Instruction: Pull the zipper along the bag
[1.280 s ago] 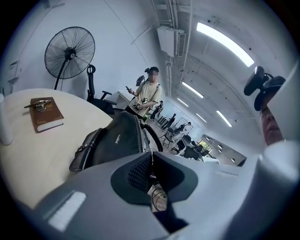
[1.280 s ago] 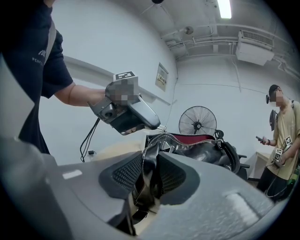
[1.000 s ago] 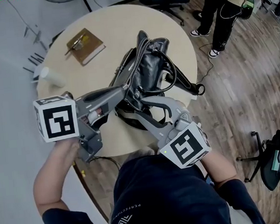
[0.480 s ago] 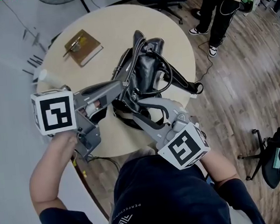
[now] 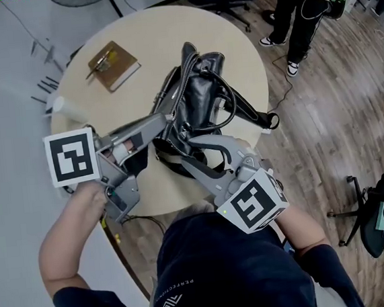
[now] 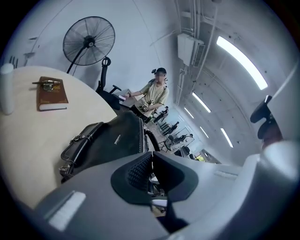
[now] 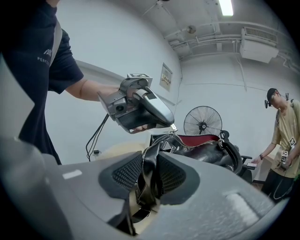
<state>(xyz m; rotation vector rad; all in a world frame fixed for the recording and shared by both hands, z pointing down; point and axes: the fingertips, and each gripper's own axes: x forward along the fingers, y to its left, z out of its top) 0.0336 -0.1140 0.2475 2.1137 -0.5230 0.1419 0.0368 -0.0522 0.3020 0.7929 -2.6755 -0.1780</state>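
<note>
A round, pale surface (image 5: 166,30) carries a black leather bag (image 5: 203,91) towards the edge nearest the person, its mouth partly open on red lining. The right tool (image 5: 188,150) is clamped on a fold of black leather at the bag's near end, apparently to anchor it against the coming tug. The left tool (image 5: 170,121), its jaws clenched, pinches what looks like the small silver zipper pull (image 7: 174,126) at the near end of the opening. The zipper track runs away from the left tool's tip.
</note>
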